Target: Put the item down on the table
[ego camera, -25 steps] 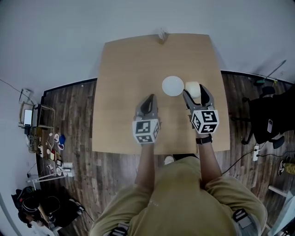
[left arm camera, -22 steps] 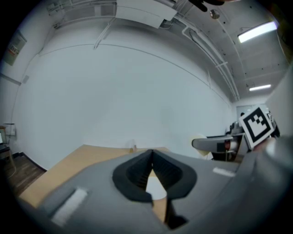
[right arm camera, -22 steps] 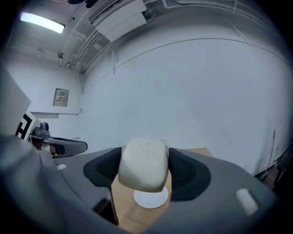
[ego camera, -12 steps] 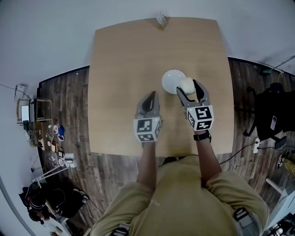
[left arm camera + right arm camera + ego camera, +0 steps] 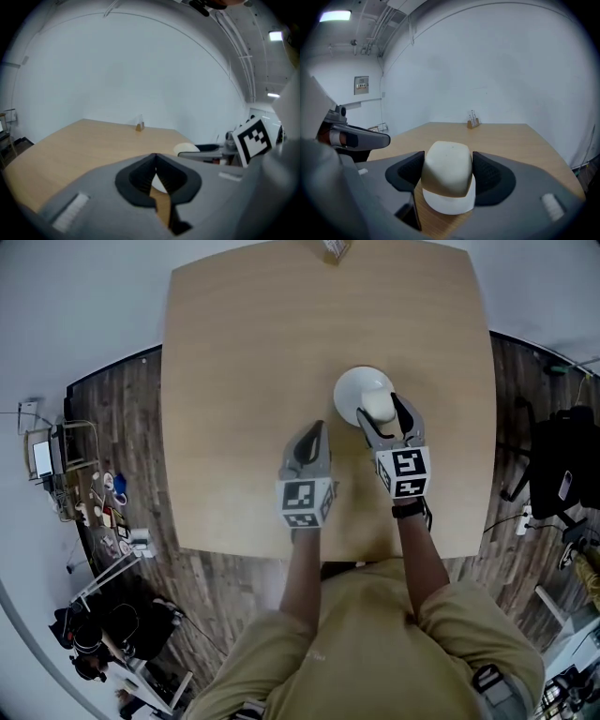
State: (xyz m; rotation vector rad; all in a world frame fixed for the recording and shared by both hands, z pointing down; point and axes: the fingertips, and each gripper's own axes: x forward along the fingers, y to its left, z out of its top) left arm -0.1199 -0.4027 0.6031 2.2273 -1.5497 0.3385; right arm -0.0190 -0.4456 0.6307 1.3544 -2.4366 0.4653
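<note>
You're mid-placement: the fingers of your right gripper (image 5: 381, 418) clamp the cream rounded item (image 5: 446, 165) above the white plate (image 5: 349, 388), right of centre on the bench (image 5: 234, 381). It looks ready to lower, then release. On your left gripper (image 5: 155, 174) the fingers are closed, empty.

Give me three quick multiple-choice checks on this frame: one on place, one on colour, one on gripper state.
1. Where is the cream item?
A. Out of sight in every view
B. Between the jaws of the right hand-held gripper, over the plate
C. Lying free at the plate's middle

2. What colour is the plate?
A. White
B. Red
C. Black

3. How is the left hand-held gripper?
A. Open wide
B. Shut on the plate
C. Shut, holding nothing

1 B: the right gripper view shows both pads on it, with the plate below.
2 A: it is white against the tan table.
3 C: its jaws meet on nothing.
</note>
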